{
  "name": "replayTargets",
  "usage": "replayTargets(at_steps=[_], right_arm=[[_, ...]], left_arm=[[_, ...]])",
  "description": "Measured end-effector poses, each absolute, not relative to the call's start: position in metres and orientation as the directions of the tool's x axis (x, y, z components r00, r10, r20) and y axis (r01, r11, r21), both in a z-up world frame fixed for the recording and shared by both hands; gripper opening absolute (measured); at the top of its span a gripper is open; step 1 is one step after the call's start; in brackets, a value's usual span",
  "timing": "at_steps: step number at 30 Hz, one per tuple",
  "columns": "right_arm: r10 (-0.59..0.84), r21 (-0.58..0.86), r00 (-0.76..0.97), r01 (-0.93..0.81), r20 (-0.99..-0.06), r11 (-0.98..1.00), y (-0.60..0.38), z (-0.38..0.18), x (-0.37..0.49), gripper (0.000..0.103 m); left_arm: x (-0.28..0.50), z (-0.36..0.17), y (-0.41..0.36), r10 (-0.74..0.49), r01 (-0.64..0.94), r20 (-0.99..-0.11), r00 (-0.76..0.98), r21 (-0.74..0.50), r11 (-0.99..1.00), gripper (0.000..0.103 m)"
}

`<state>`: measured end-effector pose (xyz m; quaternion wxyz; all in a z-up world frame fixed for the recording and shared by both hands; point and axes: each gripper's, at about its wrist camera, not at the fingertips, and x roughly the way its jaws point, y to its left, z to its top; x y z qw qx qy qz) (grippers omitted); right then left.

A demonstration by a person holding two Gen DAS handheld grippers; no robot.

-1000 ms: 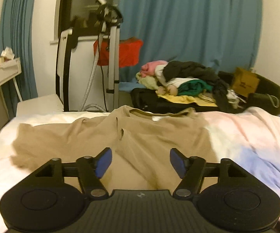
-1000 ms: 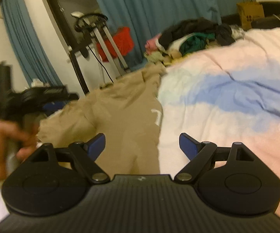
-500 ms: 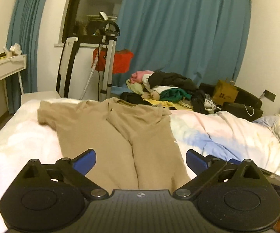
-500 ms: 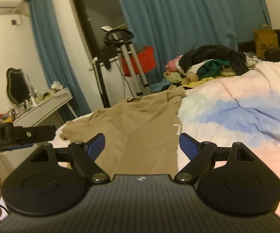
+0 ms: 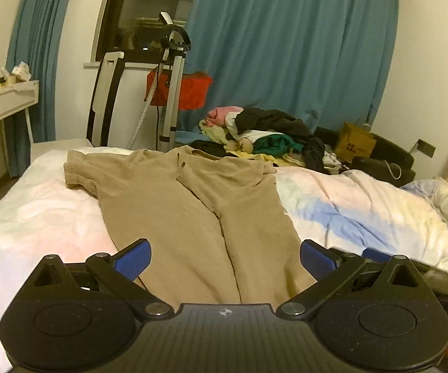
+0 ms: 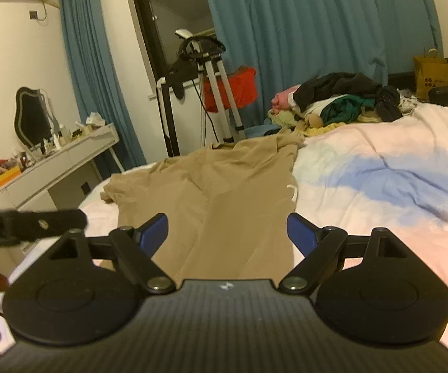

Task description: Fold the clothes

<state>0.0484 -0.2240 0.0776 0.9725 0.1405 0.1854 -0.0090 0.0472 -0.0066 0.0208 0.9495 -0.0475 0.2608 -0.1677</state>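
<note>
Tan T-shirt [image 5: 193, 205] lies on bed [image 5: 364, 211], right side folded over middle, left sleeve spread flat toward far-left corner. Left gripper [image 5: 225, 256] above near hem, jaws wide apart, nothing between blue pads [image 5: 132, 259]. Right gripper [image 6: 227, 233] alongside, above same hem, jaws spread, empty. Heap of unfolded clothes [image 5: 264, 136] beyond bed's far edge. Blue curtain [image 5: 286, 46] behind.

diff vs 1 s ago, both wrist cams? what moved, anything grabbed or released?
Both grippers pulled back and up from the tan shirt. The left gripper opened wider; the right gripper stayed open. Nothing was grabbed or released. The shirt's right side stays folded over its middle, left sleeve out, on the bed. The clothes pile is unchanged.
</note>
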Motion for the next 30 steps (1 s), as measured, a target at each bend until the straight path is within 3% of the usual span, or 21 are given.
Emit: replayTargets(at_steps=[8, 13, 17, 24, 27, 28, 29, 30], right_arm=[[0.078, 0.225, 0.885, 0.031, -0.459, 0.974, -0.214, 0.064, 0.102, 0.085], [0.162, 0.204, 0.851, -0.066, -0.500, 0.977, -0.172, 0.064, 0.186, 0.084], [0.289, 0.221, 0.813, -0.202, -0.505, 0.954, -0.111, 0.062, 0.265, 0.084], [0.373, 0.116, 0.746, -0.374, -0.551, 0.920, 0.004, 0.053, 0.368, 0.078], [0.350, -0.005, 0.740, -0.431, -0.574, 0.902, 0.042, 0.044, 0.392, 0.073], [0.307, -0.064, 0.738, -0.427, -0.601, 0.902, 0.053, 0.038, 0.399, 0.061], [0.260, -0.096, 0.733, -0.405, -0.628, 0.909, 0.057, 0.034, 0.406, 0.037], [0.233, -0.089, 0.733, -0.371, -0.640, 0.924, 0.056, 0.032, 0.412, 0.030]], left_arm=[[0.060, 0.020, 0.046, -0.331, 0.212, -0.442, 0.834, -0.297, 0.931, 0.103], [0.066, 0.013, 0.076, -0.271, 0.154, -0.421, 0.866, -0.289, 0.945, 0.103], [0.086, -0.007, 0.100, -0.253, 0.078, -0.465, 0.848, -0.362, 0.929, 0.103], [0.117, -0.029, 0.126, -0.230, 0.002, -0.483, 0.845, -0.427, 0.904, 0.103], [0.120, -0.038, 0.136, -0.210, -0.035, -0.474, 0.855, -0.457, 0.889, 0.103], [0.120, -0.039, 0.138, -0.209, -0.041, -0.468, 0.859, -0.469, 0.882, 0.103], [0.119, -0.039, 0.141, -0.208, -0.046, -0.462, 0.862, -0.481, 0.875, 0.103], [0.119, -0.040, 0.144, -0.207, -0.052, -0.456, 0.866, -0.493, 0.868, 0.103]])
